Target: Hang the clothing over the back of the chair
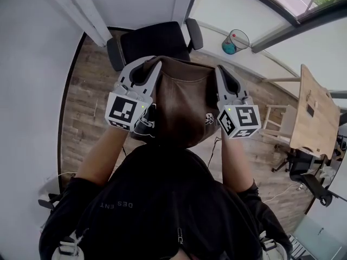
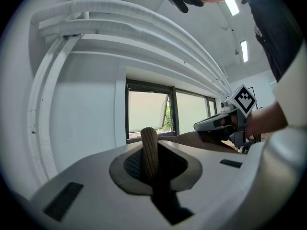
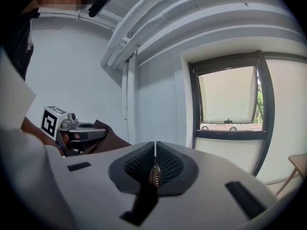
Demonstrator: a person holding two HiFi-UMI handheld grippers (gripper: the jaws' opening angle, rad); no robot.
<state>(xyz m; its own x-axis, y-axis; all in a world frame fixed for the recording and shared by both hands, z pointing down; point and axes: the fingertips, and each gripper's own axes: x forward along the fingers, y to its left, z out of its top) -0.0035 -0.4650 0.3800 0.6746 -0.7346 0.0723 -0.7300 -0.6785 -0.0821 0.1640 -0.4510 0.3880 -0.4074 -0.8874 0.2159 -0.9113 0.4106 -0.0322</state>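
Observation:
A brown garment [image 1: 181, 99] is stretched between my two grippers and hangs down in front of the person. It sits just above the black office chair [image 1: 154, 39], whose back is partly hidden by it. My left gripper [image 1: 156, 65] is shut on a ribbed brown edge of the garment [image 2: 149, 150], which stands up between the jaws. My right gripper [image 1: 219, 70] is shut on a thin edge with a metal zipper [image 3: 154, 172]. In each gripper view, the other gripper [image 2: 218, 124] [image 3: 81, 131] holds the same brown cloth.
The chair's armrests [image 1: 114, 53] [image 1: 195, 34] stick out on both sides of the garment. A wire bin [image 1: 235, 41] stands at the window wall. At the right are a wooden table [image 1: 310, 110], a white stool [image 1: 277, 121] and another black chair base [image 1: 304, 173]. A white wall runs along the left.

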